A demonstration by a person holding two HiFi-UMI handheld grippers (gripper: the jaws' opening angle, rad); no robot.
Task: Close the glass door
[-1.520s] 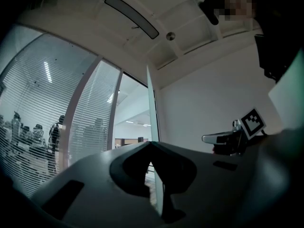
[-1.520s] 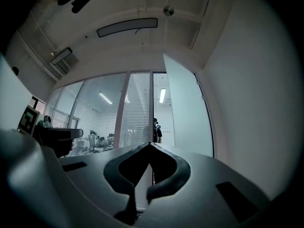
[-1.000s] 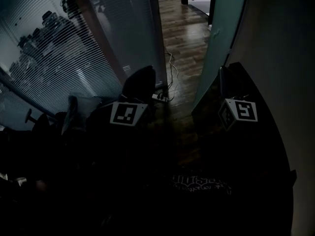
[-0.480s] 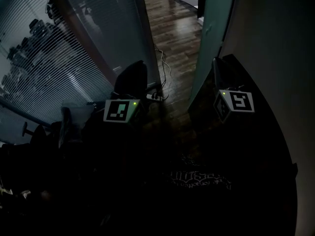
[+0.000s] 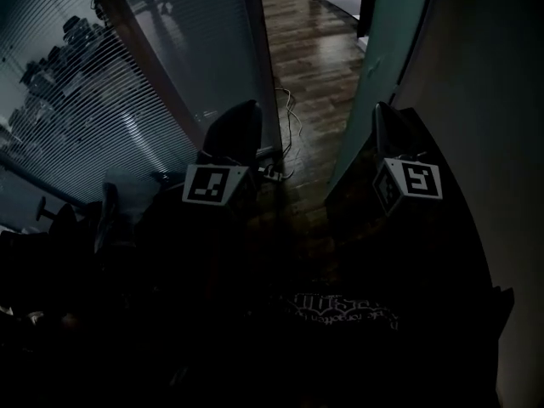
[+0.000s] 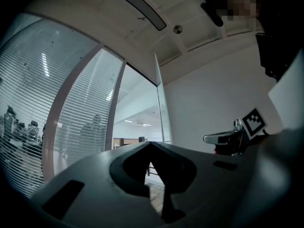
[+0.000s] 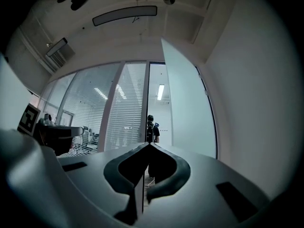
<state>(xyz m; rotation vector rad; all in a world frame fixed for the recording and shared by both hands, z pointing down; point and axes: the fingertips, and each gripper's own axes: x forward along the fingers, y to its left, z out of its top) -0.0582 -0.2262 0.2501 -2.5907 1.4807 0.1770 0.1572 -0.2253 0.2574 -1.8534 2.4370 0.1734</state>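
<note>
The room is dim. The glass door (image 7: 187,103) stands open: a frosted panel angled into the room along the right side of the doorway, beside the white wall (image 7: 251,94). Left of the opening runs a fixed glass wall (image 5: 110,83) lined with horizontal blinds. Through the gap a wooden floor (image 5: 319,49) shows. A pale cable (image 5: 295,121) trails across it to a power strip (image 5: 272,171) lying at the foot of the glass wall, at the left edge of the doorway.

The 2 grippers are held side by side, well apart, both pointing toward the opening. The left gripper (image 6: 151,144) has its 2 jaws brought together at the tips, with nothing between them. In the head view it sits in front of the end of the glass wall, its marker cube (image 5: 212,185) facing up. The right gripper (image 7: 149,145) is likewise fully closed and empty, its tips meeting in a single point aimed at the gap. From above it lies near the lower part of the door (whether it touches the panel cannot be made out in the dark). Its marker cube (image 5: 412,181) is turned upward too.

A person (image 7: 151,126) stands beyond the doorway, seen in the right gripper view. A long ceiling light (image 7: 124,14) hangs overhead, unlit.
</note>
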